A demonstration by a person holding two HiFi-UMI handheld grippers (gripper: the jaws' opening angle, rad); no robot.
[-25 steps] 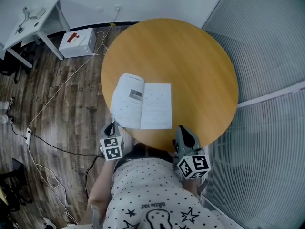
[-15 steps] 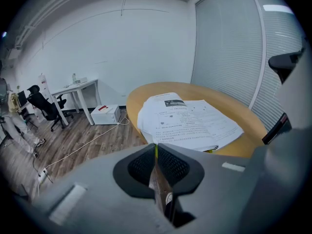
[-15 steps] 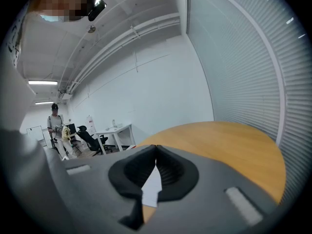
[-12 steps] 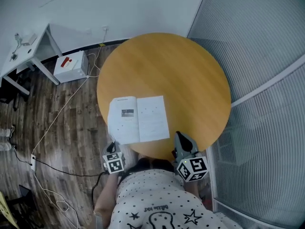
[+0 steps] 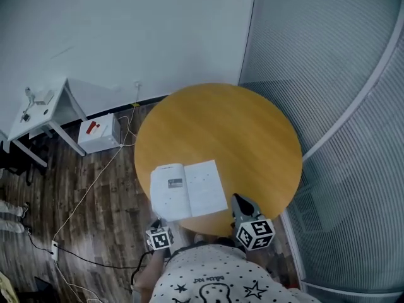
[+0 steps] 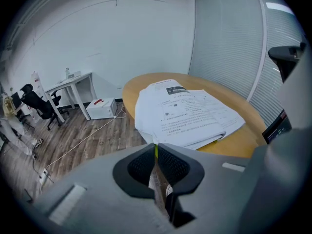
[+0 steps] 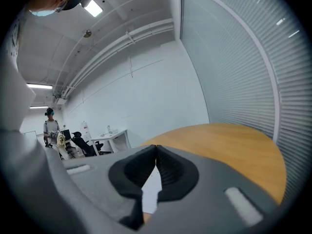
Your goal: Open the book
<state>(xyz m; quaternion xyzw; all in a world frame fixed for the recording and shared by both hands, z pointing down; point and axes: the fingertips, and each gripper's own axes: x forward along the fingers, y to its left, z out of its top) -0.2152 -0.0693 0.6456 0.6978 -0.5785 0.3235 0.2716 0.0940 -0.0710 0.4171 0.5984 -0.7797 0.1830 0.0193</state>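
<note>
The book (image 5: 188, 190) lies open and flat on the round wooden table (image 5: 221, 131), at its near left edge, its left page hanging over the rim. The left gripper view shows its printed white pages (image 6: 187, 112) just ahead. My left gripper (image 5: 156, 225) hangs below and just off the book's near left corner, jaws shut with nothing between them (image 6: 156, 146). Just right of the book's near right corner, at the table's near rim, my right gripper (image 5: 239, 202) is also shut and empty (image 7: 156, 148). Neither gripper touches the book.
A white desk (image 5: 44, 113), a white box (image 5: 98, 133) and loose cables (image 5: 88, 188) occupy the wooden floor to the left. Slatted glass walls (image 5: 353, 137) curve round the table's right side. An office chair (image 6: 36, 106) and a distant person (image 7: 50, 129) are at the far left.
The head view has tilted up, so the table and book sit lower in the picture. My left gripper has sunk away from the book's left corner. The book stays open and still.
</note>
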